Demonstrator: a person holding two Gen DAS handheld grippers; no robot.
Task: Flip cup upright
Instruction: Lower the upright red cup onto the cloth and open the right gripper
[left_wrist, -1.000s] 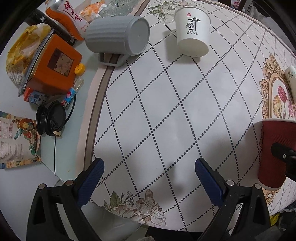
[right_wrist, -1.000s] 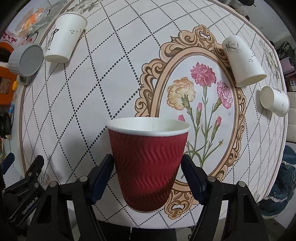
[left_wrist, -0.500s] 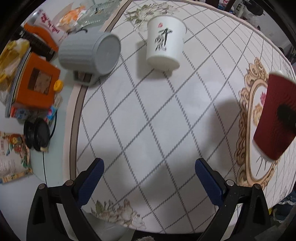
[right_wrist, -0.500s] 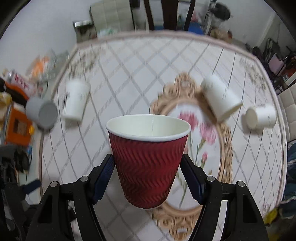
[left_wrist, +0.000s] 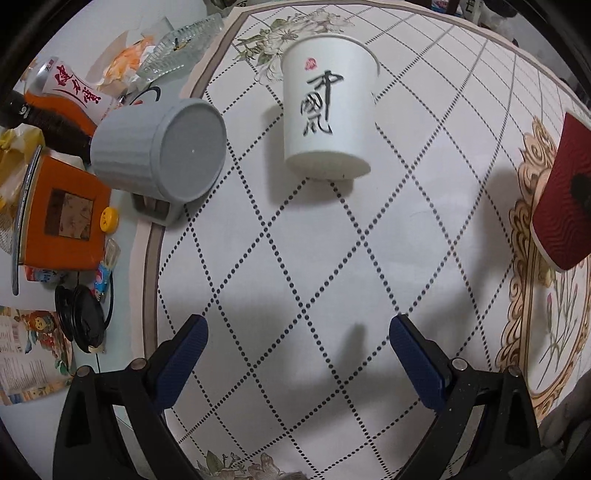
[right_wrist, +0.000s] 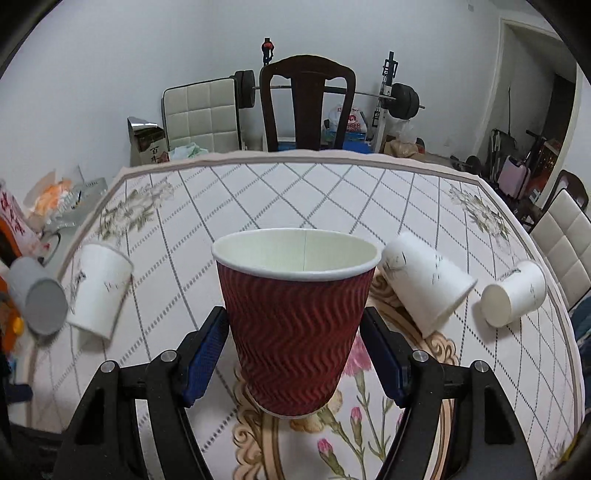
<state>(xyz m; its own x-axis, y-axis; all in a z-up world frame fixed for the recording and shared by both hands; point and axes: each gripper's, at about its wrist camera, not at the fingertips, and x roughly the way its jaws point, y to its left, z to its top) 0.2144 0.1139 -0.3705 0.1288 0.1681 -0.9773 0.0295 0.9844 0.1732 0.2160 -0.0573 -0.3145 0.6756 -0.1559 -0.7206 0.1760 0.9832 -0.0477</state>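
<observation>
My right gripper (right_wrist: 293, 354) is shut on a dark red ribbed paper cup (right_wrist: 295, 325), held mouth-up above the table over the flower medallion. The same cup shows at the right edge of the left wrist view (left_wrist: 565, 192). My left gripper (left_wrist: 297, 350) is open and empty above the patterned tablecloth (left_wrist: 295, 258). Ahead of it a white paper cup with black calligraphy (left_wrist: 327, 107) lies on its side, and a grey ribbed mug (left_wrist: 159, 146) lies on its side at the cloth's left edge.
Two more white paper cups (right_wrist: 428, 280) (right_wrist: 513, 293) lie on their sides to the right. An orange box (left_wrist: 62, 214), snack packets, a glass dish (left_wrist: 181, 48) and a black lid (left_wrist: 79, 317) crowd the left. A dark wooden chair (right_wrist: 306, 103) stands beyond the far edge.
My right gripper has tilted up with the red cup, so its view now takes in the room. My left gripper has moved forward, closer to the calligraphy cup and grey mug.
</observation>
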